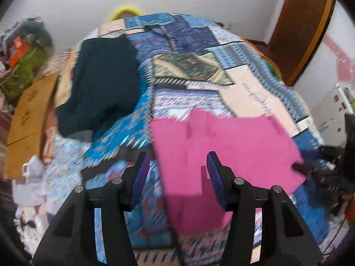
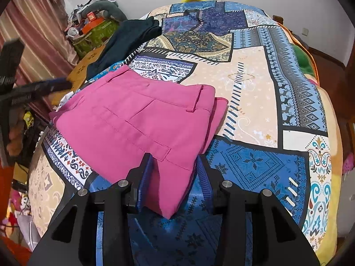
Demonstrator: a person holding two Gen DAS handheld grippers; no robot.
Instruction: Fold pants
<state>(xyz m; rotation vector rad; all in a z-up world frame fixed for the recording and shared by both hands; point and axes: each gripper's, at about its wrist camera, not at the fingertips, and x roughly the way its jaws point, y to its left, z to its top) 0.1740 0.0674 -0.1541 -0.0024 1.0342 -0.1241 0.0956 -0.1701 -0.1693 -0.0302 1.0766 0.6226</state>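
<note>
We see the pink pants (image 2: 137, 119) lying folded into a compact stack on the patchwork bedspread (image 2: 255, 84), toward its near left part in the right wrist view, with the waistband and a belt loop facing the far side and a lower layer of the same cloth peeking out along the right edge. The right gripper (image 2: 175, 166) sits at the near corner of the stack with that corner lying between its spread blue-padded fingers (image 2: 204, 177); the pads stand apart on either side of the fabric and we cannot tell whether they touch it. The left gripper (image 1: 177, 166) hovers over the left edge of the pants (image 1: 221, 150), its fingers spread wide and holding nothing; this view is blurred. Farther back on the bedspread, well apart from the pink stack, we find a dark navy garment (image 1: 99, 84) lying loose near the left edge. Beyond the bed on that side stands a green bin (image 2: 95, 35) with an orange box (image 2: 92, 23) and grey soft items piled on top of it; what lies inside it is hidden. A cardboard sheet (image 1: 28, 119) leans beside the bed.
</note>
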